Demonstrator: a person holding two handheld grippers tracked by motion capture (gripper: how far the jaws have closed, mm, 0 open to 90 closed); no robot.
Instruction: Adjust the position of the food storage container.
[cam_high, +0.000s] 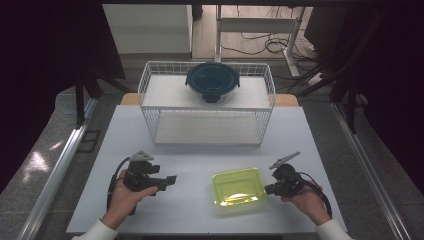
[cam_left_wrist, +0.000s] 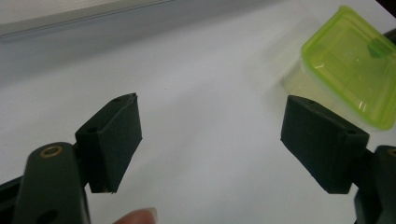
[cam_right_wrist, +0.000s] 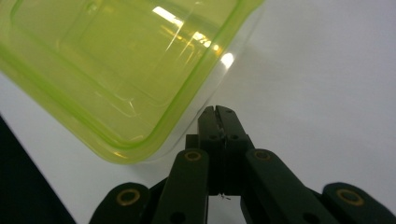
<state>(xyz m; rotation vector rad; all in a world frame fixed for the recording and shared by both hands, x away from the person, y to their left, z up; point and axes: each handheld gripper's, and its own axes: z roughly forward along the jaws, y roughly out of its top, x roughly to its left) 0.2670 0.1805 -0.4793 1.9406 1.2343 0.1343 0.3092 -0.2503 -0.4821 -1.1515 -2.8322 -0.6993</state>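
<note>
Container (cam_high: 238, 186), green lid, sits on desk (cam_high: 200, 150) just beside my right gripper (cam_right_wrist: 218, 112), jaws shut, empty. Left gripper (cam_left_wrist: 210, 140) jaws wide, empty. Open right b4 gripping rim, approach slow.

Left gripper (cam_left_wrist: 210, 149) seen along its own two black jaws, set wide apart with nothing but bare desk between. Left-hand pad tilted, its flat face turned inward; right-hand pad likewise angled, with two small holes on top. Brass-coloured rivet on the link at lower left. Fingertip (cam_left_wrist: 137, 216) poking in at the bottom edge. White desk (cam_left_wrist: 201, 70) beneath, with a grey band along its far edge. Lime-green lidded container (cam_left_wrist: 355, 65) resting on the desk at upper right, beyond the right-hand pad and apart from it, cut off by the frame edge.
</note>
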